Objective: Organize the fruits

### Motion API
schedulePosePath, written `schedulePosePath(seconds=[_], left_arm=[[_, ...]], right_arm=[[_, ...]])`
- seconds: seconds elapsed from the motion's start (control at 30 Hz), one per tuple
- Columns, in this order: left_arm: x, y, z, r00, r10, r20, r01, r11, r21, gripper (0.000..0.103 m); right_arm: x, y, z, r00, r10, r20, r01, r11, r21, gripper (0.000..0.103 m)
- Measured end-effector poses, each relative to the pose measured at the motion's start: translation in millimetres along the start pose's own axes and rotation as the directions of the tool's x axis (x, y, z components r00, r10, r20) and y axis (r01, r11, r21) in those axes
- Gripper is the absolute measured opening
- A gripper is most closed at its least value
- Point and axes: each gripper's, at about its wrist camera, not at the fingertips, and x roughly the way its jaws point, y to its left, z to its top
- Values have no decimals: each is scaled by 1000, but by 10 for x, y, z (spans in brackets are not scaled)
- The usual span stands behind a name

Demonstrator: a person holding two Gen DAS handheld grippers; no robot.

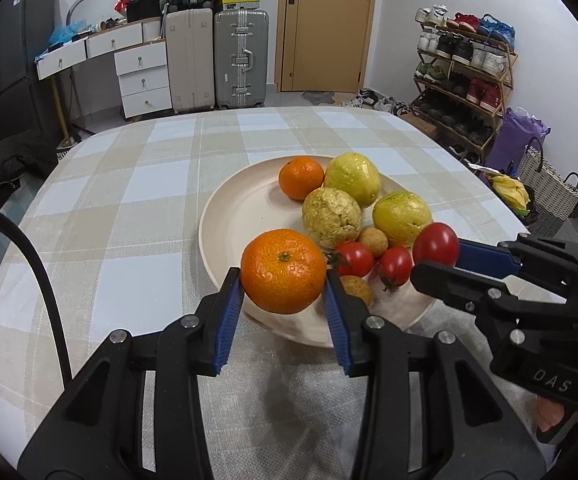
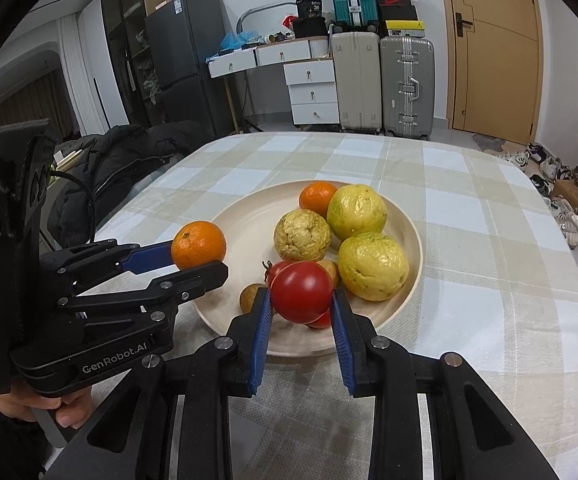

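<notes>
A checked tablecloth (image 1: 129, 200) fills the middle of both views, suitcases (image 1: 217, 60) and a wooden door (image 1: 325, 24) behind it. At lower centre of the left wrist view, the left gripper (image 1: 285, 280) has its blue pads clamped on a mandarin (image 1: 283, 270) over the near rim of the pale plate (image 1: 233, 216). The right gripper (image 2: 303, 300) squeezes a red tomato (image 2: 301, 291) above the plate's front, with guavas (image 2: 373, 266) just behind.

Both wrist cameras look steeply down, close in, sharing the plate (image 1: 225, 216) from adjacent sides.
</notes>
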Motion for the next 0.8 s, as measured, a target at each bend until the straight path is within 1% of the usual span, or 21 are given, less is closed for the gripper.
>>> schedulePosePath(seconds=[0.1,0.33,0.4,0.47,0.53,0.57,0.6,0.63,0.7,0.73,0.77,0.8], left_arm=[[54,1,-1,1000,8,-5,-8,1000,3,37],[106,-31,-2,1000,12,-14,-12,1000,23,37],[94,-58,-14,1000,12,-14,-12,999,36,38],[77,-80,-31,1000,13,-15,-12,999,49,38],[38,-90,-46,1000,13,-11,-12,998,55,40],[16,-90,-52,1000,14,-5,-14,998,56,43],[-9,-86,-56,1000,15,1,-16,998,56,50],[-52,-82,-65,1000,16,12,-16,998,57,54],[-133,-77,-80,999,12,34,-14,998,60,66],[-179,-74,-89,999,19,45,-22,998,61,73],[-231,-72,-102,998,25,60,-29,998,62,76],[-273,-59,-113,997,29,74,-34,998,58,81]], right_arm=[[59,39,-33,1000,-7,-20,6,1000,-25,30],[130,66,-73,999,5,-40,-6,999,-34,30],[145,84,-86,999,6,-48,-8,999,-44,32],[126,112,-112,999,-26,-42,23,998,-62,32],[92,142,-136,999,-37,-35,34,996,-84,37],[69,153,-147,999,-44,-28,41,995,-91,40],[45,161,-159,998,-51,-21,49,994,-98,40],[17,165,-171,998,-57,-15,55,993,-102,41],[-25,158,-184,998,-57,-9,55,993,-103,49],[-54,149,-191,998,-59,0,58,993,-102,51],[-81,140,-197,998,-56,6,57,993,-100,53],[-110,135,-201,999,-52,11,53,994,-97,60]])
